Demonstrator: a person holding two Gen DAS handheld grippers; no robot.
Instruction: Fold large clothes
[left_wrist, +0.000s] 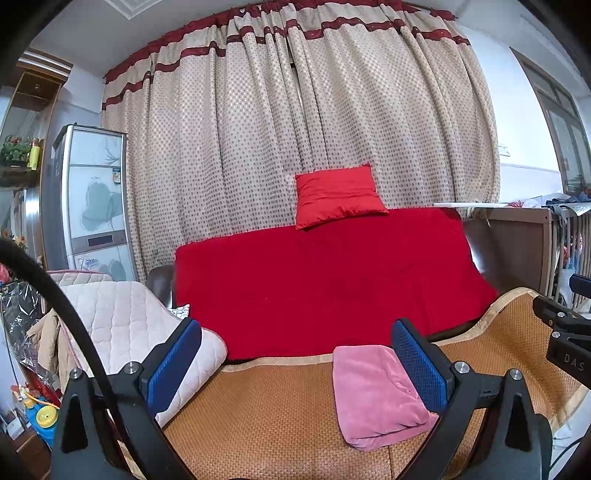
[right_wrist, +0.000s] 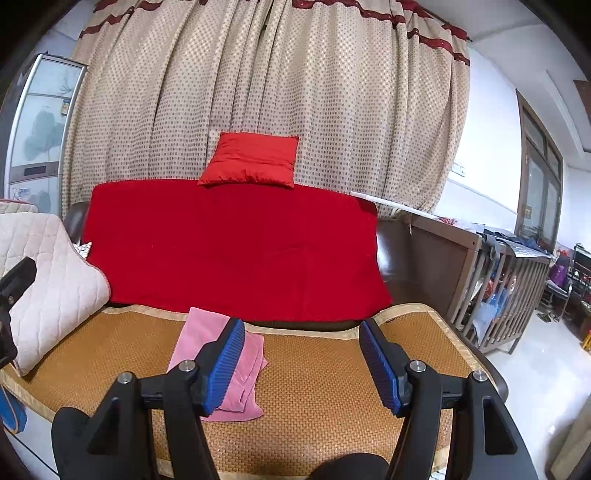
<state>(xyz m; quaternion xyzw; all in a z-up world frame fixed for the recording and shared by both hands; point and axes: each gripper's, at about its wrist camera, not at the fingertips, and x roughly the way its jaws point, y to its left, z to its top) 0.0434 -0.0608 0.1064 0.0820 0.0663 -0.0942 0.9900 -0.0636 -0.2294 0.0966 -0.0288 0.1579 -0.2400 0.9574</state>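
On the woven straw mat (right_wrist: 317, 373), the pink garment (right_wrist: 221, 354) lies folded into a soft, plush rectangle. My left gripper (left_wrist: 295, 365) and right gripper (right_wrist: 301, 363) both hover spread, holding nothing. If 1 ribbed blue pad snags a loose layer, I judge the fold could slump open.

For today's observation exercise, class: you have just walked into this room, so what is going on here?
A person holds a two-finger gripper in each hand above a woven mat on a sofa. A pink garment lies folded into a small bundle on the mat. Both the left gripper and the right gripper are open and hold nothing; neither touches the garment. Behind it, a red blanket covers the sofa back, with a red cushion on top.
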